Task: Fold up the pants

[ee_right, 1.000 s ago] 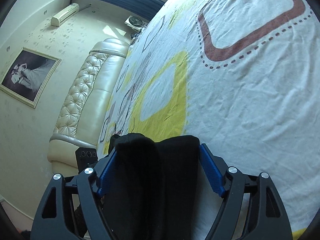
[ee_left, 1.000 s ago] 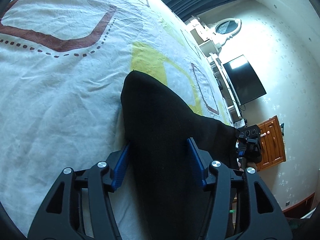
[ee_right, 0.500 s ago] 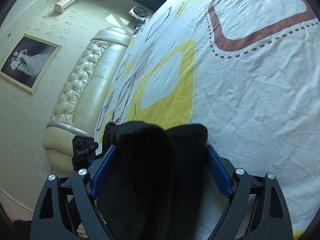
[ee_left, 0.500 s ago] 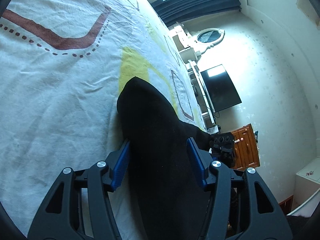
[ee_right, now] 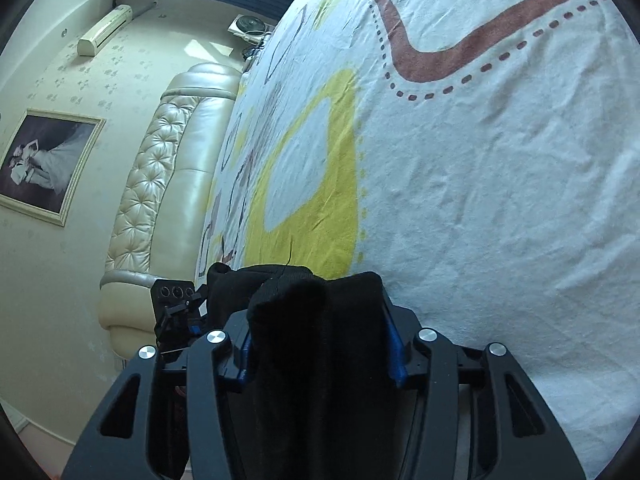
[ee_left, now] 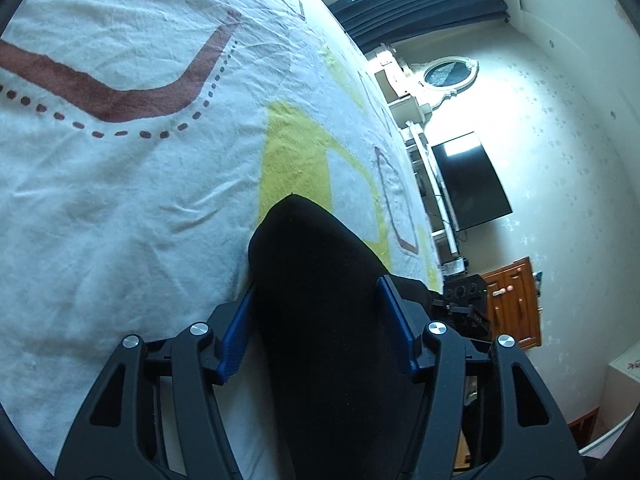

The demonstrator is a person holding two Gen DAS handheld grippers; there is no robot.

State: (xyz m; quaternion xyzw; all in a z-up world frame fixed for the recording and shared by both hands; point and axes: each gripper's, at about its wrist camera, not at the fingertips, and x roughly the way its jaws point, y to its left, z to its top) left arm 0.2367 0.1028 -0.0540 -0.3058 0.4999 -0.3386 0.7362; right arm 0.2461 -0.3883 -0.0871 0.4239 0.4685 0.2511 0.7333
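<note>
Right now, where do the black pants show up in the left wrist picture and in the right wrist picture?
Left wrist: the black pants fill the lower middle, between the left gripper fingers.
Right wrist: the pants sit bottom centre, bunched between the closing right gripper fingers.
Shared landmark: the yellow shape on the bedsheet, just beyond the pants.

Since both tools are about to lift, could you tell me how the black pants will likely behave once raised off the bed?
The black pants will probably sag: the fabric bunches in soft folds in the closing right tool. They look thick and matte, so slipping seems unlikely. The free end may drag across the wrinkled bedsheet.
</note>
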